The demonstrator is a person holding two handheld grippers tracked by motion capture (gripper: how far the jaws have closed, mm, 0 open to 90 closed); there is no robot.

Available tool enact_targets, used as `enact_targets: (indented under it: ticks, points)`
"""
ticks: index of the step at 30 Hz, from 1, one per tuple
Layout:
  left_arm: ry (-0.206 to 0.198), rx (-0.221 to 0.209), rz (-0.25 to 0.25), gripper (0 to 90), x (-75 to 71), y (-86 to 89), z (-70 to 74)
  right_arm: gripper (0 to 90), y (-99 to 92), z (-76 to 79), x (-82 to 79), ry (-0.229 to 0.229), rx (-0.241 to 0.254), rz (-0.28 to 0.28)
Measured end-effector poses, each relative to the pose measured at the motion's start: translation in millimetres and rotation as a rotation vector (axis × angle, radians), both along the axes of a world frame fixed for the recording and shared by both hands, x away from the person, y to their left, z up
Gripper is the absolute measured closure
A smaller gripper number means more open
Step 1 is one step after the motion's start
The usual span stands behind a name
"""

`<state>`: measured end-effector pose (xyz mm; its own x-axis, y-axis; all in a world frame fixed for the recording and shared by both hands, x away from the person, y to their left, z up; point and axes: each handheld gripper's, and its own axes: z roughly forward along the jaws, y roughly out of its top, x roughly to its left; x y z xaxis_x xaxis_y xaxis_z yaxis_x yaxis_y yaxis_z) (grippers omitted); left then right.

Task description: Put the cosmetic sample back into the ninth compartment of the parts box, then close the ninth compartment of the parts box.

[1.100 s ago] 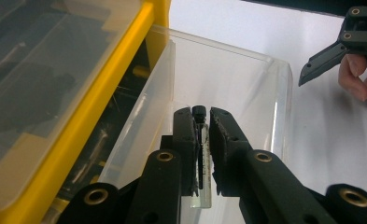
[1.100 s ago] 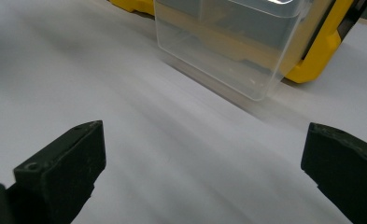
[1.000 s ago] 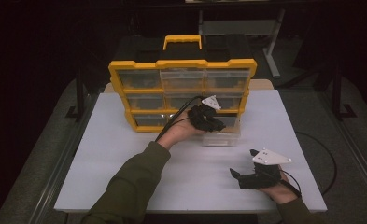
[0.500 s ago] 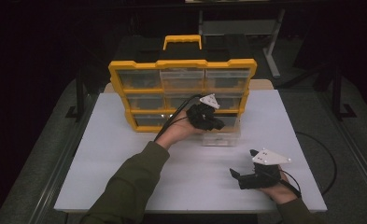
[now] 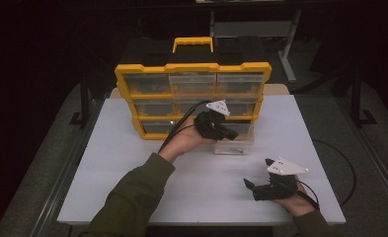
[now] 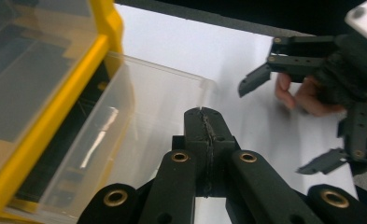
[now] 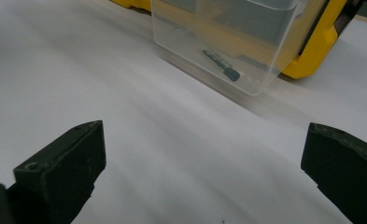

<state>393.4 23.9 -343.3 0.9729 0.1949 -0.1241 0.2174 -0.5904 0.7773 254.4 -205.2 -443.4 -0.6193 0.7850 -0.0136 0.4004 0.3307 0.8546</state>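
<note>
One yellow plastic organiser case [image 5: 191, 74] with a yellow carry handle stands upright toward the far side of the white tabletop [image 5: 132, 163]; its front shows three rows of three clear drawers, nine in all. One of them, a clear plastic drawer [image 5: 235, 144] from the bottom row at the case's right end, is pulled out toward the person and juts from the case's front. Inside it, in the right gripper view, lies one small dark part [image 7: 221, 64]; whether more lie behind it cannot be told.

There are two hand-held grippers. The left hand-held gripper [image 5: 229, 133] hovers just above the pulled-out drawer, right in front of the case. Its jaws have just been closing and now meet, clenched with nothing visible between them, the tips over the drawer's clear front rim [image 6: 204, 88].

The right hand-held gripper [image 5: 251, 185] rests low on the tabletop, well in front of the case and to its right, pointing across toward the drawer. Its two jaws stand wide apart, released, with bare tabletop between them.
</note>
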Motion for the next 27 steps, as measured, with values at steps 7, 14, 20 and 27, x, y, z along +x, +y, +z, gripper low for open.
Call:
enact_targets:
  ticks: [7, 14, 20, 27]
  points:
    - [0.014, 0.017, -0.012, 90.0, -14.3, 2.7, -7.4, 0.0, 0.2, -0.2, 0.1, -0.002, -0.003, 0.001]
    - [0.02, 0.033, -0.018, 90.0, -24.5, 2.7, -16.7, 0.0, -0.4, -0.1, 0.1, -0.004, -0.002, 0.0]
    - [0.014, 0.042, -0.021, 90.0, -25.9, 0.8, -26.6, 0.0, -1.0, 0.0, -0.2, 0.0, -0.005, 0.001]
    - [-0.005, 0.08, 0.006, 90.0, -21.3, -0.2, -32.3, 0.0, -1.3, -0.1, -0.3, -0.001, 0.006, -0.005]
